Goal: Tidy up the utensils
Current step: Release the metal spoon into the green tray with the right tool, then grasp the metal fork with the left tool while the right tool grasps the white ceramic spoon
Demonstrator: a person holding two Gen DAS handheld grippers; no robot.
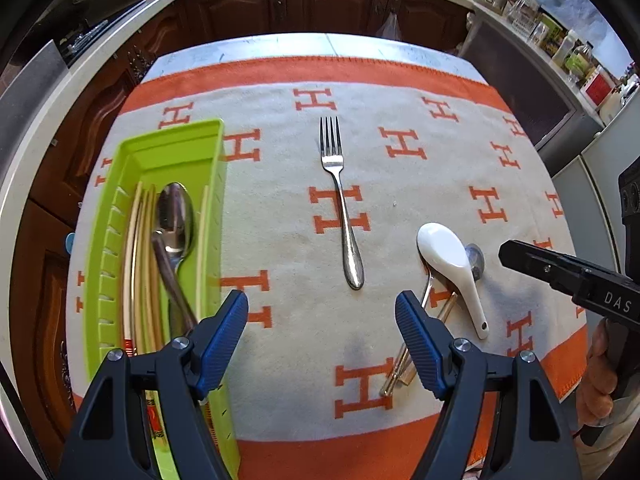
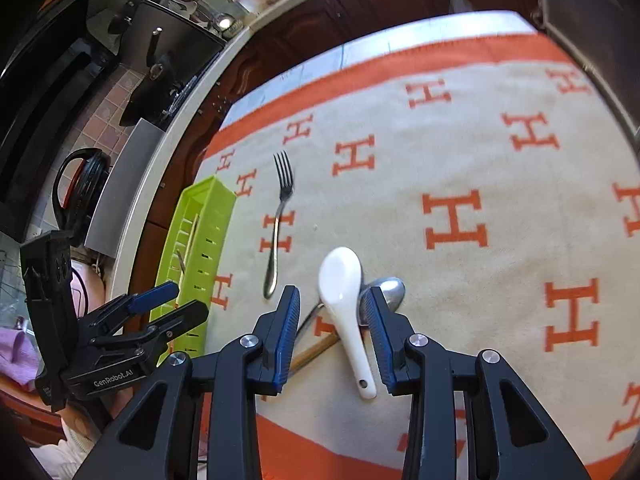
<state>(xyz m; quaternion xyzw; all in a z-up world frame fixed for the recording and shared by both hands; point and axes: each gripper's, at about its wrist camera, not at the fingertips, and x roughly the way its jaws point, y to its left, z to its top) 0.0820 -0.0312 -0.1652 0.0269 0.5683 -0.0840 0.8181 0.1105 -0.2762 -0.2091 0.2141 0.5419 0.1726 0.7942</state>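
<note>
A green utensil tray (image 1: 132, 152) (image 2: 216, 200) lies at the table's left and holds a metal spoon (image 1: 175, 216), several chopsticks (image 1: 138, 264) and a dark-handled utensil. A steel fork (image 1: 342, 204) (image 2: 278, 220) lies on the cloth mid-table. A white ceramic spoon (image 1: 450, 264) (image 2: 344, 300) rests across a metal spoon (image 2: 390, 290) and a chopstick pair (image 1: 404, 360) (image 2: 312, 354). My left gripper (image 1: 322, 320) is open and empty, near the tray's right wall. My right gripper (image 2: 334, 332) is open, its fingers either side of the white spoon's handle.
An orange-and-cream cloth with H marks (image 1: 400, 184) covers the table. Dark wooden cabinets (image 1: 328, 4) and a counter with jars (image 1: 568, 48) ring the table. A stove and pan (image 2: 168, 52) stand at the left.
</note>
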